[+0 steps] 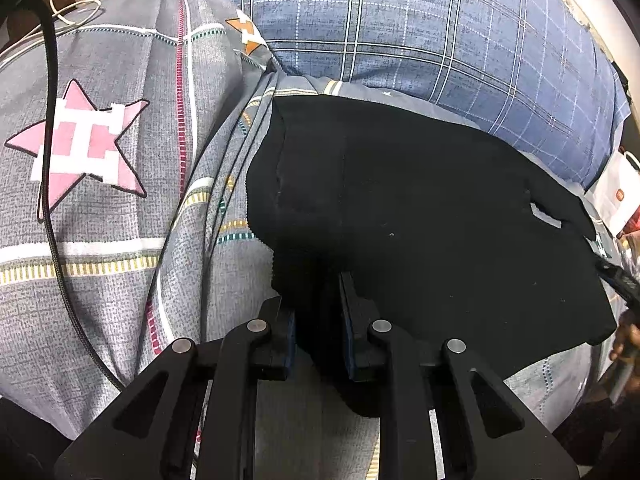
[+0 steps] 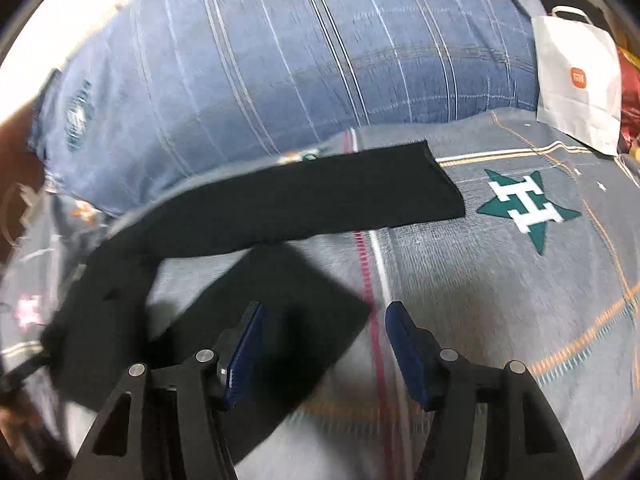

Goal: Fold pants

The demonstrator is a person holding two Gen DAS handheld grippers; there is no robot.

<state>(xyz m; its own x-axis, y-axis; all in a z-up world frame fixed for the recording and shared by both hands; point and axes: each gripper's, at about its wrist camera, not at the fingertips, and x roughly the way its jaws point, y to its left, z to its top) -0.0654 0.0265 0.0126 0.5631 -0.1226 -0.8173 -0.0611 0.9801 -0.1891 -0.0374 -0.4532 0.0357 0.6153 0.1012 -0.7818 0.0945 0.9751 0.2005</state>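
The blue-padded fingers point(image 1: 352, 312) of the left gripper point(image 1: 318, 312) are seen drawn narrow, clamped on a bunched edge of the black pants point(image 1: 420, 208), while the right gripper point(image 2: 324, 344) is held with its jaws parted and nothing pressed between the pads. A loose black corner of the pants lies under and just beside the right gripper's left pad, apparently let go rather than gripped. Beyond it, in the right wrist view, one long black leg is stretched flat across the grey star-print bedsheet point(image 2: 500, 300), its hem ending near a green star point(image 2: 528, 208). In the left wrist view the wider part of the pants is spread over the same sheet, against a blue plaid duvet point(image 1: 440, 32) farther back. The step in hand is judged to be laying a fold down: the left grip is best kept firm until the cloth is flat, the edges are best lined up before release, and the right gripper is best lifted clear without dragging the freed corner. A white paper bag point(image 2: 576, 88) stands at the far right. The right wrist view is smeared by motion, so seams and layers cannot be counted; whether the waistband is what the left gripper holds cannot be told, since black cloth swallows all detail there.
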